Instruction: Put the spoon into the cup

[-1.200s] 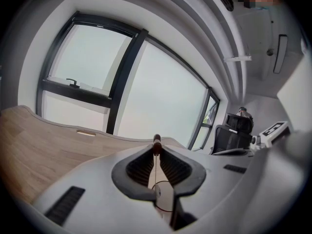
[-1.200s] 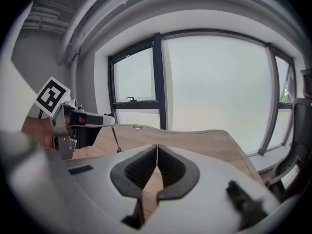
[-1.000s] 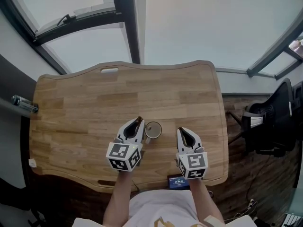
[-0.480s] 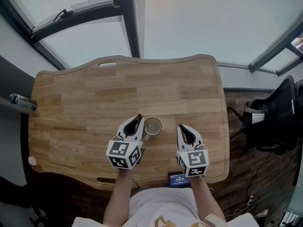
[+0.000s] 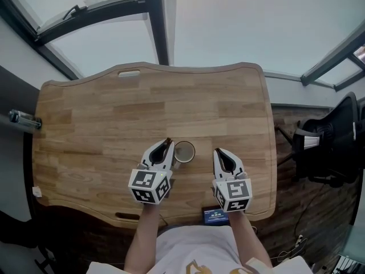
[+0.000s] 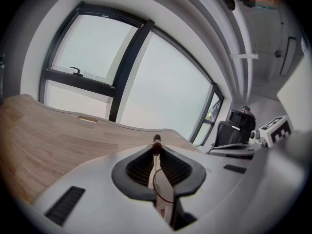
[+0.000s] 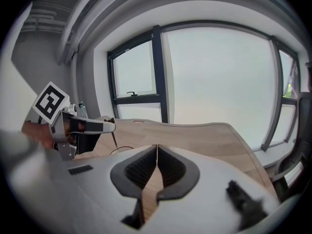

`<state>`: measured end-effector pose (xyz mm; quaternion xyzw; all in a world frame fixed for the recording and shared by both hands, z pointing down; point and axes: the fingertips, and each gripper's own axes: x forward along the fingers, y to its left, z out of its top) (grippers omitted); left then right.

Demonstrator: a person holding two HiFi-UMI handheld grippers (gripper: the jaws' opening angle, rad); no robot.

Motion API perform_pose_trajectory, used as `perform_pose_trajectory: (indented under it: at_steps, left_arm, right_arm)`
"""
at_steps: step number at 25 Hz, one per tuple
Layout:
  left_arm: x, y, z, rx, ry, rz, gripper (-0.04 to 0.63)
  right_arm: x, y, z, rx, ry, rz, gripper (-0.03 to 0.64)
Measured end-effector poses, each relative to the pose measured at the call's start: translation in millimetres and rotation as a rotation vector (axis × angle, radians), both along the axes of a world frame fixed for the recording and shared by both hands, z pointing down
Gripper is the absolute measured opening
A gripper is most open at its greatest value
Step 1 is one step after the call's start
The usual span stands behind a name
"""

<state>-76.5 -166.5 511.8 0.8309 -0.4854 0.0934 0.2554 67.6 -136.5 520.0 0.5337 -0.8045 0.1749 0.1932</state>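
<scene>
Though one cup (image 5: 184, 152), one spoon (image 6: 156, 140): two hand-held grippers (image 5: 167, 144) (image 5: 218, 152)

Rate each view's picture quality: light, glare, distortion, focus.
Head view: flat daylight, window washed out white, table edges bowed by the wide lens. Left gripper view: heavy fisheye with black corners; the left claw shell near the lens is soft, the spoon tip clearer. Right gripper view: same fisheye and blown-out glass; the left claw is smeared at the frame's left edge.
</scene>
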Motion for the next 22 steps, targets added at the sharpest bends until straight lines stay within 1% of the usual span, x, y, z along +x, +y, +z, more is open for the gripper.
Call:
perform_pose_trajectory:
  at_steps: [6,13,22]
  left_arm:
    - [-4,-2,6,-0.007,0.002,-0.016,0.046]
    - [-4,1,15,-0.021,0.005,-0.023,0.046]
    - [-2,0,22,-0.033,0.008,-0.025,0.046]
  right_arm:
    - [-1,-2,6,-0.014,-0.004,-0.012,0.032]
    - [-2,-1,12,-0.031,-0.024,-0.017,0.032]
    - [-1,0,20,-0.047,-0.024,-0.022,0.032]
